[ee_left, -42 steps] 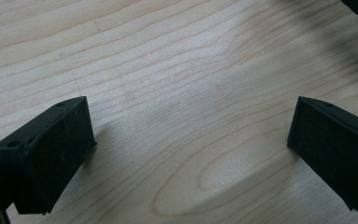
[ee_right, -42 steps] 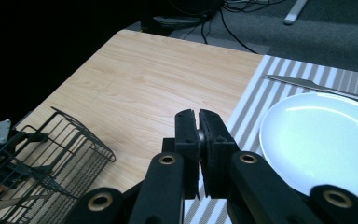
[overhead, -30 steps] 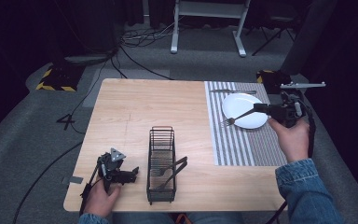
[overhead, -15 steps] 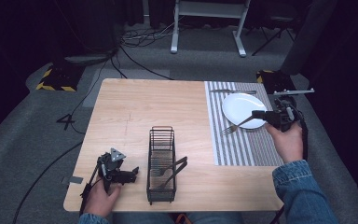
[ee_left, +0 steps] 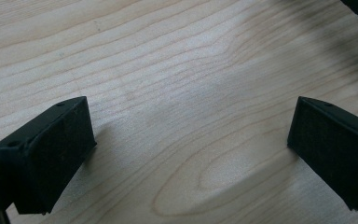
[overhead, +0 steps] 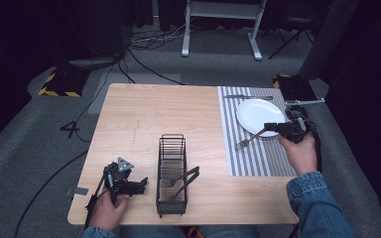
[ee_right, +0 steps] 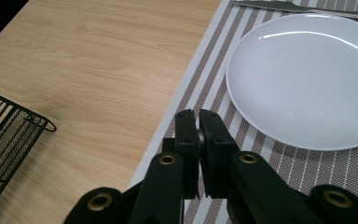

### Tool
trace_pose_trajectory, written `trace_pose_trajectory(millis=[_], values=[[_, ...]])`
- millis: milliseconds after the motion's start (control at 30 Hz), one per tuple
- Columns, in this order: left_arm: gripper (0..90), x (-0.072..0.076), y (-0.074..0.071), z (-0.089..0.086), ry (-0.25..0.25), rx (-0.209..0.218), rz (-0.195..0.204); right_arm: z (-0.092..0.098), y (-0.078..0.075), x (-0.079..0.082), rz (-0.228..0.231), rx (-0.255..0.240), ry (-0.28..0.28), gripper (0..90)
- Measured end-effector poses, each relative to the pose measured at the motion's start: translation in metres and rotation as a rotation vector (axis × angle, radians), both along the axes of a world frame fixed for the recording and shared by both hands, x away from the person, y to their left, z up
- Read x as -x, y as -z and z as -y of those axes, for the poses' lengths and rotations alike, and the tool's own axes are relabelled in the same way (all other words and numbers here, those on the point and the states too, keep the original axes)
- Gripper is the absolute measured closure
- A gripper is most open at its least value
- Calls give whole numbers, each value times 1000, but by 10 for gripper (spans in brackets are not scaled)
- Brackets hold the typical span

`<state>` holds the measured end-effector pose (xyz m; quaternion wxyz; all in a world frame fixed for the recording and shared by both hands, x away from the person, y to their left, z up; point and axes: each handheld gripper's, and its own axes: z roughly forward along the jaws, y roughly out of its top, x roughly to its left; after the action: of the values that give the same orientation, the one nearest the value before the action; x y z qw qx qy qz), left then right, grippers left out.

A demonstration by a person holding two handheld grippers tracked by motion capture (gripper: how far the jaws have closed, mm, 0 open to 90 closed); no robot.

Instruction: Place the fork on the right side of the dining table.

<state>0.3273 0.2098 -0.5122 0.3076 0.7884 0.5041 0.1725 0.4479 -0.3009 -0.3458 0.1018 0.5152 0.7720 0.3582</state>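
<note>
One fork [overhead: 249,139] clamped by its handle in the right gripper [overhead: 270,128], tines pointing toward the near left and hanging low over the striped placemat [overhead: 258,161], just off the near-left rim of the white plate [overhead: 259,115]. Jaws pressed close together in the right gripper view, a sliver of metal between the pads [ee_right: 198,136]. Right gripper [ee_right: 198,140] itself held in a hand [overhead: 299,151] with a denim sleeve [overhead: 317,208], beside the plate's right edge. Beyond the plate, at the far end of the placemat, a knife [overhead: 248,97] lying crosswise. Further left, at the table's [overhead: 144,114] near-middle, a black wire rack [overhead: 171,173] with two more utensils [overhead: 181,181] leaning inside. At the near left corner, left gripper [overhead: 140,184] resting on the wood, well apart from the rack's side, jaws spread wide with nothing but bare table [ee_left: 182,116] between the pads [ee_left: 63,140]. Past the table, grey floor with cables [overhead: 129,54].
</note>
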Motion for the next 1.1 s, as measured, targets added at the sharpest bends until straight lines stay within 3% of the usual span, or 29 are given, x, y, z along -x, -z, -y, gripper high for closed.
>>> trace_pose_trajectory(millis=[667,800,967,1100], values=[[4,0,0,0,0,0,0,8,5,-4,-30,-5,32,831],[4,0,0,0,0,0,0,12,7,-6,-41,-17,49,762],[5,0,0,0,-1,1,-1,22,14,-10,-83,-66,85,567],[4,0,0,0,-1,2,-1,27,18,-11,-97,-69,103,537]])
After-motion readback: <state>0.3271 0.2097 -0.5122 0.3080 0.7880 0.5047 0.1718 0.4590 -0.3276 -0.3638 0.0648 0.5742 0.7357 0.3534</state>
